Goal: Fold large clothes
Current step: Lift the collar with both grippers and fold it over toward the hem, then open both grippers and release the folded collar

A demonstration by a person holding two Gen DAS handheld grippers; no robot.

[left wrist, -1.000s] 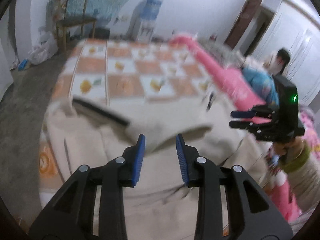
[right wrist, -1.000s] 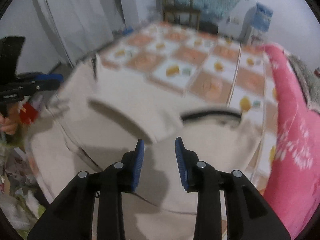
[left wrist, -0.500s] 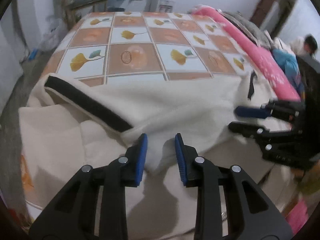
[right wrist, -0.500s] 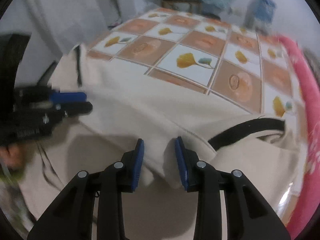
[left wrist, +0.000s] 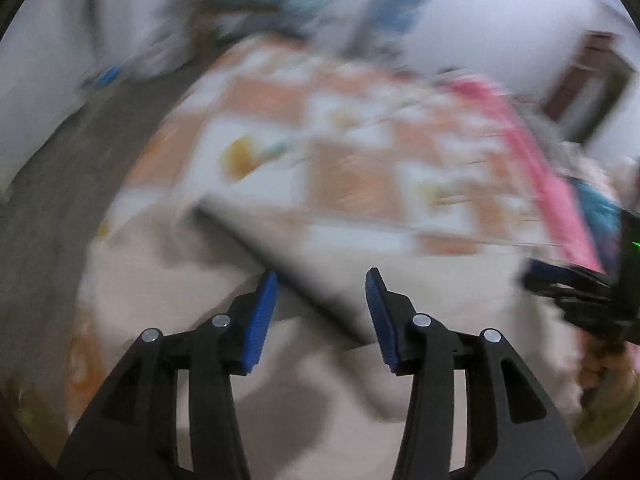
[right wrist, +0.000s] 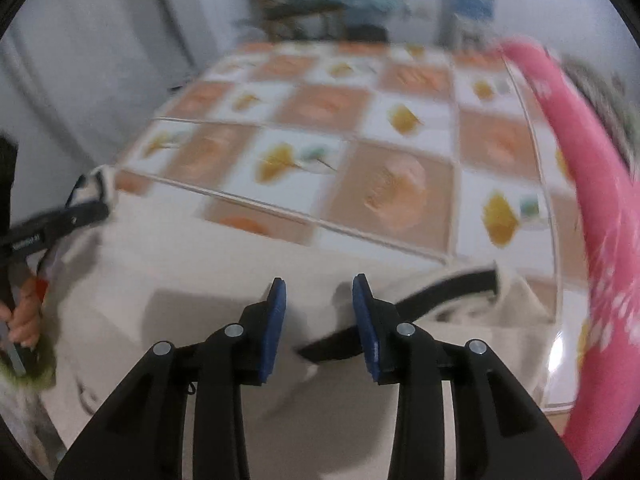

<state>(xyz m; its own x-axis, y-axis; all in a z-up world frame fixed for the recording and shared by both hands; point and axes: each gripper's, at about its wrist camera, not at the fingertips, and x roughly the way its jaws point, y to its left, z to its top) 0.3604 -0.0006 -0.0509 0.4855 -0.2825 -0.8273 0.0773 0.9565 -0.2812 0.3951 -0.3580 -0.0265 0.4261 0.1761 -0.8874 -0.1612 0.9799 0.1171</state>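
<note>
A large cream garment (left wrist: 168, 280) with black trim (right wrist: 440, 292) lies spread on the bed. In the left wrist view, which is heavily blurred, a folded flap (left wrist: 320, 280) runs under my left gripper (left wrist: 320, 308). Its jaws are opening, and the pads (left wrist: 260, 320) stand clear of the cloth. The right gripper (left wrist: 576, 292) shows at that view's right edge. In the right wrist view my right gripper (right wrist: 318, 312) points down at the garment. Cream cloth fills the gap between its pads (right wrist: 366, 320), and the black trim passes under the right finger. The left gripper (right wrist: 52, 224) and a hand (right wrist: 24, 316) sit at the left edge.
The bed carries a checked orange and white sheet (right wrist: 380, 184) with leaf prints, beyond the garment. A pink blanket (right wrist: 592, 200) rolls along the bed's right side. A grey floor (left wrist: 60, 168), a chair and a water dispenser (right wrist: 472, 0) lie behind.
Both grippers sank toward the bed, and the lifted flap came down onto the garment. The left jaws spread wider and let the cloth go. The right jaws kept their width.
</note>
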